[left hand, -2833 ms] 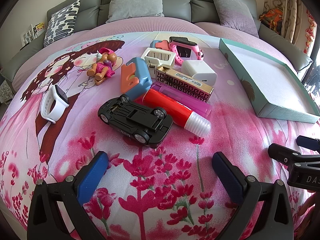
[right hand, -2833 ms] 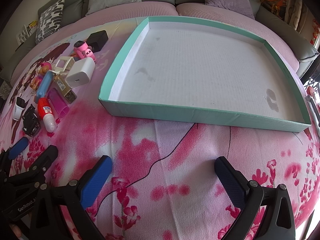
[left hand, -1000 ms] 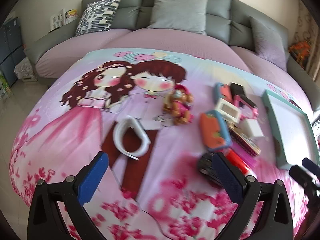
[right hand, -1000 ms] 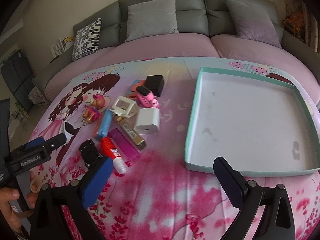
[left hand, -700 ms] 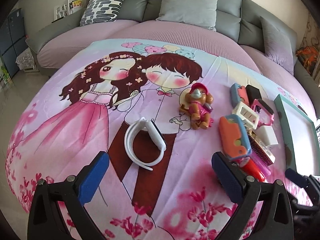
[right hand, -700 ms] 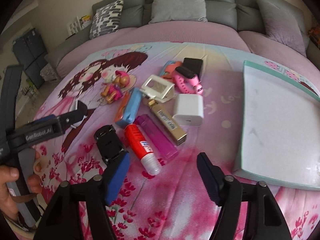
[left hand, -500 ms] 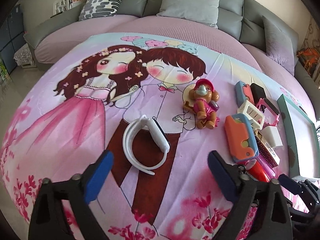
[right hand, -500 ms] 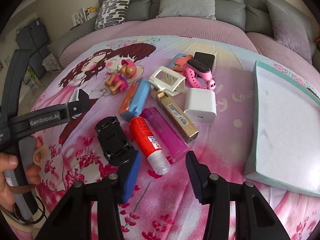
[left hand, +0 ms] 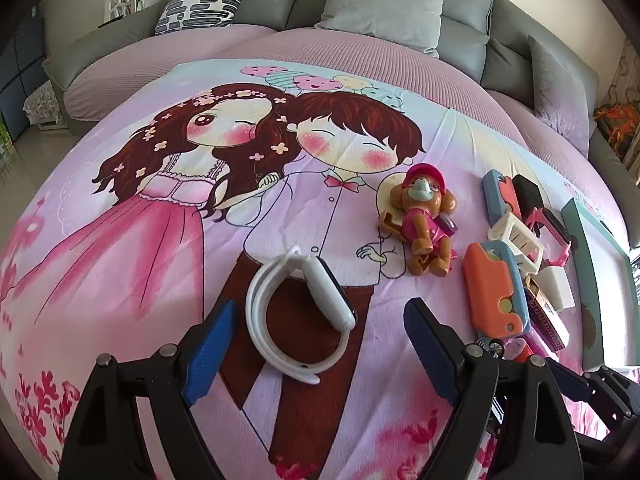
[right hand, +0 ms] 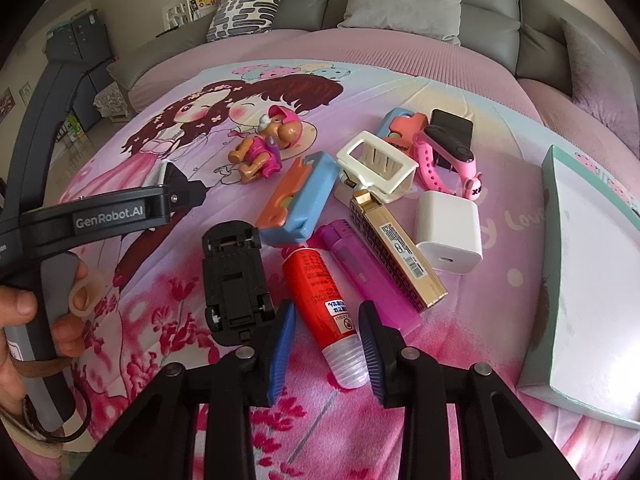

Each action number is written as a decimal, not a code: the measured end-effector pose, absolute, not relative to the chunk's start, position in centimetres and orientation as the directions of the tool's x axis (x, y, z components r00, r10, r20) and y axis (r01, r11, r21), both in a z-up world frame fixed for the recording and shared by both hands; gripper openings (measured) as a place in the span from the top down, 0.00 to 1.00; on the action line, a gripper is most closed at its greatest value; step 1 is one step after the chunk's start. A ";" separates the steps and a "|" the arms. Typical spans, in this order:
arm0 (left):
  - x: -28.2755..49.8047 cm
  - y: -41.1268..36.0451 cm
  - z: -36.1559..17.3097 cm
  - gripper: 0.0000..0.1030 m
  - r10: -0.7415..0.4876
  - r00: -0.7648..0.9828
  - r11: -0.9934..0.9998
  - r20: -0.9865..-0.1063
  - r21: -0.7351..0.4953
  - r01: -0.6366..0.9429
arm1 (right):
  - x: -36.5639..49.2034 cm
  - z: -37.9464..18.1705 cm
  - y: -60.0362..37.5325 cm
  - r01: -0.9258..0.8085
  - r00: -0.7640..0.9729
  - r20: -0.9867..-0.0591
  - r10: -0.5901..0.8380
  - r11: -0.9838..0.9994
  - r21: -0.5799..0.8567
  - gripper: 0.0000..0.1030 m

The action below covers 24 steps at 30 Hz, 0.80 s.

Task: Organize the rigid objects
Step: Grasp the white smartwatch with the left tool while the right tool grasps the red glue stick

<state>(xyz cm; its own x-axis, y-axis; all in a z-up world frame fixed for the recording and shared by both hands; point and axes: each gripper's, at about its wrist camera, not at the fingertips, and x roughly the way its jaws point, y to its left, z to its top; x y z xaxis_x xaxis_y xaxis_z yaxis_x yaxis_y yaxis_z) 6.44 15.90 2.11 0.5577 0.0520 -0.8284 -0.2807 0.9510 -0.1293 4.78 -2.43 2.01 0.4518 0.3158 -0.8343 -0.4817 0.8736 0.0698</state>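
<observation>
Your left tool (left hand: 316,354) hangs over the white smartwatch (left hand: 298,312) on the cartoon-print bedspread (left hand: 168,240), its jaws closing from wide with the band between the blue pads (left hand: 210,350) but not yet touched, so nothing is held on that side; your right tool (right hand: 326,342) is down at the red glue stick (right hand: 322,300), jaws closing and already narrow, the clear cap end sitting between the pads, and I cannot tell whether they press on it yet. The glue stick lies between the upturned black toy car (right hand: 234,280) and the purple lighter (right hand: 360,272), with the gold box (right hand: 396,252) and white charger (right hand: 448,230) just beyond. The blue-and-orange case (right hand: 298,202), white clip (right hand: 376,166), pink watch (right hand: 444,156) and toy dog (right hand: 264,146) are clustered farther back, and the teal-edged tray (right hand: 554,240) waits at your right, on the bed
</observation>
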 end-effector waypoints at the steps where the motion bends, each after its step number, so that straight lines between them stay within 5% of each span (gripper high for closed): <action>1: 6.5 15.9 2.1 0.17 0.051 0.558 0.951 -0.828 -0.130 -0.280 | 5.0 1.9 -2.3 -0.482 0.448 -0.836 0.317 0.873 0.073 0.66; 9: 7.0 16.0 1.9 0.32 0.056 0.558 0.951 -0.828 -0.125 -0.282 | 5.4 1.4 -1.8 -0.486 0.448 -0.837 0.314 0.872 0.067 0.69; 13: 7.0 16.2 2.0 0.49 0.073 0.555 0.949 -0.828 -0.114 -0.294 | 5.5 1.5 -1.8 -0.482 0.446 -0.838 0.316 0.873 0.073 0.70; 24: 5.8 15.1 4.3 0.51 0.053 0.566 0.944 -0.823 -0.142 -0.296 | 5.0 3.3 -3.1 -0.465 0.453 -0.813 0.366 0.875 0.134 0.73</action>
